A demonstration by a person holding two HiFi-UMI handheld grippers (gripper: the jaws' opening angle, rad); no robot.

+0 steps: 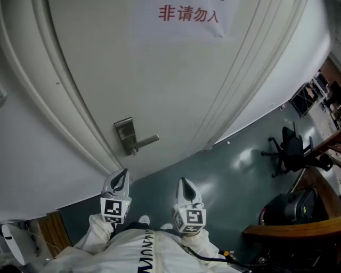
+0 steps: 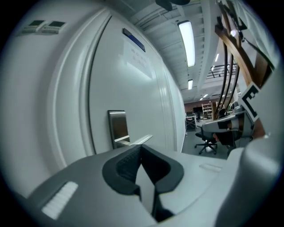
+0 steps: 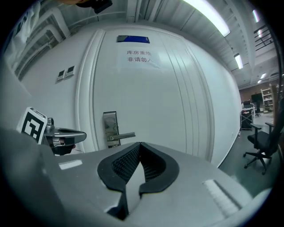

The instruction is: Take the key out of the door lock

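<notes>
A steel lock plate (image 1: 125,136) with a lever handle (image 1: 148,141) sits on the white door (image 1: 160,80). A small bit pokes out below the lever, too small to tell as a key. My left gripper (image 1: 124,171) and right gripper (image 1: 183,180) hang side by side close to my body, well short of the door, both shut and holding nothing. The left gripper view has its shut tips (image 2: 141,147) below the plate (image 2: 118,126) and lever (image 2: 141,140). Over the shut right gripper (image 3: 140,144) I see the plate (image 3: 110,126) and lever (image 3: 124,135).
A paper sign with red characters (image 1: 187,13) hangs high on the door. At the right stand a black office chair (image 1: 287,152), a black bag (image 1: 290,205) and a wooden desk edge (image 1: 298,229). Grey-green floor (image 1: 234,170) lies between me and the door.
</notes>
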